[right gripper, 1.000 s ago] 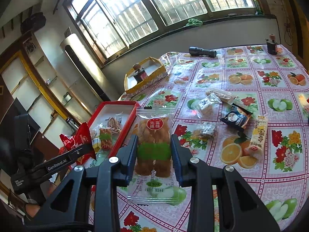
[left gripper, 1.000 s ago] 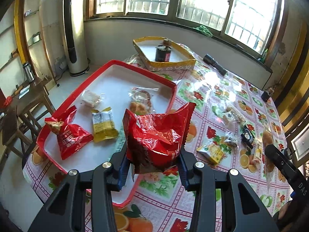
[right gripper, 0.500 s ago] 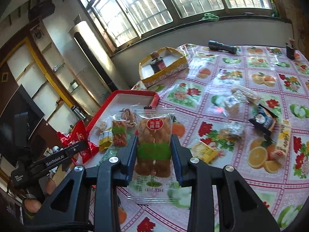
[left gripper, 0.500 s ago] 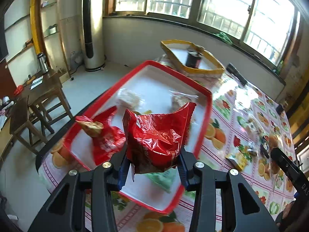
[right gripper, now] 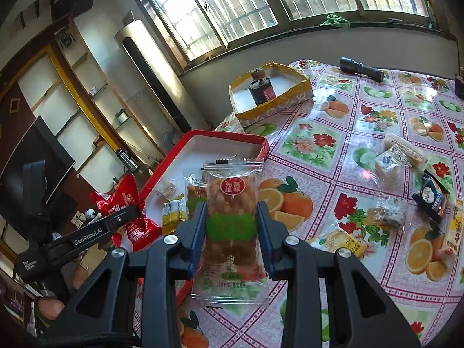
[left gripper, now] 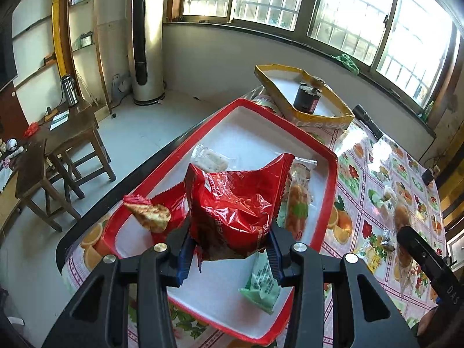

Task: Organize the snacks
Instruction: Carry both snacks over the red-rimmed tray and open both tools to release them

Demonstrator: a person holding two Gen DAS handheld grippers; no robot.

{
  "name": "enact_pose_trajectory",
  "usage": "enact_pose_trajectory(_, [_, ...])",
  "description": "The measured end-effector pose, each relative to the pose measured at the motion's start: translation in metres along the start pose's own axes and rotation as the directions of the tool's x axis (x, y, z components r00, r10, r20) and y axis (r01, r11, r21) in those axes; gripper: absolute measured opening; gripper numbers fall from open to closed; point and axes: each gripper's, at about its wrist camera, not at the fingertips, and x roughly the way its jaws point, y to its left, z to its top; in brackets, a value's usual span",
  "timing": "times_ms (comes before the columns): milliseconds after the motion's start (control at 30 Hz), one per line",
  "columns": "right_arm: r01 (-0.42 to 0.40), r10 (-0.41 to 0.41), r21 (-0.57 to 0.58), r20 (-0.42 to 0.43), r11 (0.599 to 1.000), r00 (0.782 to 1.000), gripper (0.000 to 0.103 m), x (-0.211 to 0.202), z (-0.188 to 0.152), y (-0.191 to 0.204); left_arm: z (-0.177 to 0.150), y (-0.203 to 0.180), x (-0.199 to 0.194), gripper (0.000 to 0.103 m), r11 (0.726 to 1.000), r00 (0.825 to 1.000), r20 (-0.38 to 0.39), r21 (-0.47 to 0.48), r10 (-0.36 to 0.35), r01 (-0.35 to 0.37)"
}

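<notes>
My left gripper (left gripper: 229,249) is shut on a red foil snack bag (left gripper: 236,203) and holds it above the near part of the red tray (left gripper: 327,156). The tray holds another red bag (left gripper: 171,200), a clear pastry packet (left gripper: 295,206), a white cake packet (left gripper: 210,159) and a green packet (left gripper: 262,285). My right gripper (right gripper: 232,232) is shut on a clear packet of fried twists with a green band (right gripper: 230,220), held above the tablecloth beside the tray (right gripper: 203,136). The left gripper (right gripper: 87,235) with its red bag (right gripper: 124,211) shows at left.
A yellow box (right gripper: 278,101) with a dark jar (right gripper: 262,90) stands behind the tray. Several loose snack packets (right gripper: 388,168) lie on the fruit-print tablecloth (right gripper: 313,145) to the right. A black torch (right gripper: 361,69) lies far back. Wooden stools (left gripper: 61,150) stand on the floor left.
My left gripper has carried the red bag left, over the tray's near end. My right gripper has carried the twist packet left toward the tray.
</notes>
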Motion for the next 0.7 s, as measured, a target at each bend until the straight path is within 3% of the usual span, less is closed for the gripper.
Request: enact_pose_trajectory(700, [-0.050, 0.051, 0.031, -0.049, 0.998, 0.997, 0.036, 0.085, 0.049, 0.009, 0.038, -0.001, 0.030, 0.043, 0.999, 1.000, -0.013, -0.028, 0.025, -0.025])
